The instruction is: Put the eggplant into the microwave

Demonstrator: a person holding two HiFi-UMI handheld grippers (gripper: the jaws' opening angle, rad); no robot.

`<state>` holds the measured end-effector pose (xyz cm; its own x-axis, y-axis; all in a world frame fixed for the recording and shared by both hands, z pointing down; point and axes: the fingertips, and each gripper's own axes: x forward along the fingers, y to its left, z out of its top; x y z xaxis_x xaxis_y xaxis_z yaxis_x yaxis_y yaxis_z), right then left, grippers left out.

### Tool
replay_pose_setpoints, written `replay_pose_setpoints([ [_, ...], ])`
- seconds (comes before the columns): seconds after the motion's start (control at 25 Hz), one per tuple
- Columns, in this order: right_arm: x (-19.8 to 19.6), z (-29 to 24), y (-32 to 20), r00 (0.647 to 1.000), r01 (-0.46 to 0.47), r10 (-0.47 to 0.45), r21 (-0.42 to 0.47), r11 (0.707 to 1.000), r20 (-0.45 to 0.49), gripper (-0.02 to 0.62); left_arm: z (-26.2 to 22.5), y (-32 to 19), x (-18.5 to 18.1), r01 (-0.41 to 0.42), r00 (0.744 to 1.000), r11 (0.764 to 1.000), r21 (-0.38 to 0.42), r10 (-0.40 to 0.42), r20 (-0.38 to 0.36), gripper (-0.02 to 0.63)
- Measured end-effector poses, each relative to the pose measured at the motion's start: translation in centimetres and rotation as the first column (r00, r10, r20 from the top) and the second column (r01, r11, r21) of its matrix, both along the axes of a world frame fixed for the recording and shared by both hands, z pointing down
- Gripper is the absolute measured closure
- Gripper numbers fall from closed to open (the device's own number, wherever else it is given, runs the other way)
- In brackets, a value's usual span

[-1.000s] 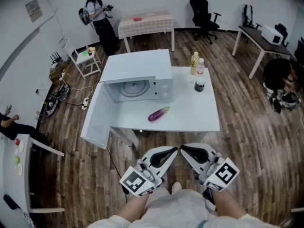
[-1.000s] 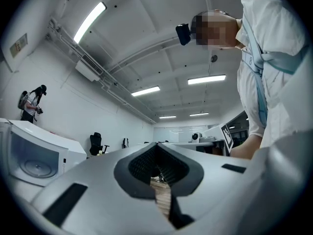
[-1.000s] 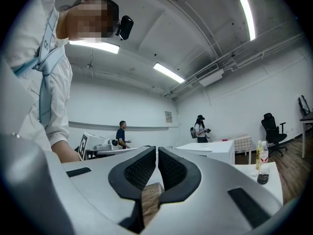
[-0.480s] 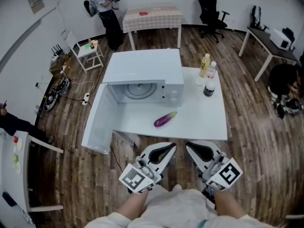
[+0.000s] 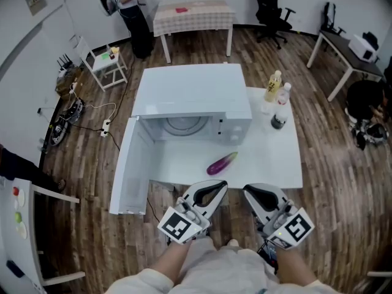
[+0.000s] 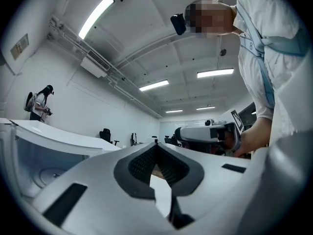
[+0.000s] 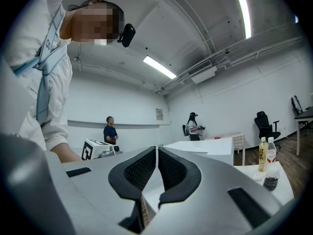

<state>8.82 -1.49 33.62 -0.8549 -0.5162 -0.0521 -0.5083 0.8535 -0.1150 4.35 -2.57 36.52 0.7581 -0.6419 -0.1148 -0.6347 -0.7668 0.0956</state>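
A purple eggplant (image 5: pixel 222 163) lies on the white table (image 5: pixel 278 158), just in front of the white microwave (image 5: pixel 190 97). The microwave's door (image 5: pixel 130 167) hangs wide open to the left, and its glass turntable (image 5: pixel 182 124) shows inside. My left gripper (image 5: pixel 223 184) is shut and empty, held at the table's near edge below the eggplant. Beside it my right gripper (image 5: pixel 246 188) is shut and empty too. In the left gripper view the jaws (image 6: pixel 156 148) meet at the tip. The right gripper view shows its jaws (image 7: pixel 157 153) closed with nothing between them.
Three bottles (image 5: pixel 277 103) stand at the table's far right, also in the right gripper view as bottles (image 7: pixel 267 163). A checked table (image 5: pixel 193 14), office chairs (image 5: pixel 272 11) and a person (image 5: pixel 128 8) are at the back. A white side table (image 5: pixel 18 225) sits at the left.
Both grippers and my view have moved forward towards the table. The microwave and eggplant now sit closer and larger. Both pairs of jaws stayed shut.
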Motion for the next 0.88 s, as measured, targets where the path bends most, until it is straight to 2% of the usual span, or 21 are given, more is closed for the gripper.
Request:
replay_pose_setpoints([
  [0.16,-0.7,1.3,-1.0,1.000,-0.014,0.013,-0.019,1.000,-0.018,0.560,1.8,-2.3,-1.2,-0.004,1.000,1.000,-0.003,0.004,0.012,0.600],
  [0.28,-1.1,2.4,-1.7,0.999,-0.024,0.023,-0.021,0.999,-0.043,0.560,3.6,-4.0,-1.7,-0.006,0.999,1.000,-0.015,0.006,0.036,0.555],
  [0.44,-1.4,3.7,-2.1,0.997,-0.031,0.028,-0.041,0.999,-0.070,0.560,6.1,-5.8,-1.7,-0.015,0.999,0.999,-0.038,0.017,0.049,0.529],
  [0.68,-1.9,5.2,-2.6,0.996,-0.046,0.041,-0.061,0.997,-0.081,0.560,10.2,-8.0,-1.3,-0.028,0.996,0.998,-0.061,0.033,0.079,0.447],
  [0.88,-2.4,6.4,-2.7,0.995,-0.054,0.047,-0.083,0.995,-0.089,0.560,14.0,-9.5,-1.2,-0.027,0.993,0.993,-0.118,0.041,0.113,0.371],
])
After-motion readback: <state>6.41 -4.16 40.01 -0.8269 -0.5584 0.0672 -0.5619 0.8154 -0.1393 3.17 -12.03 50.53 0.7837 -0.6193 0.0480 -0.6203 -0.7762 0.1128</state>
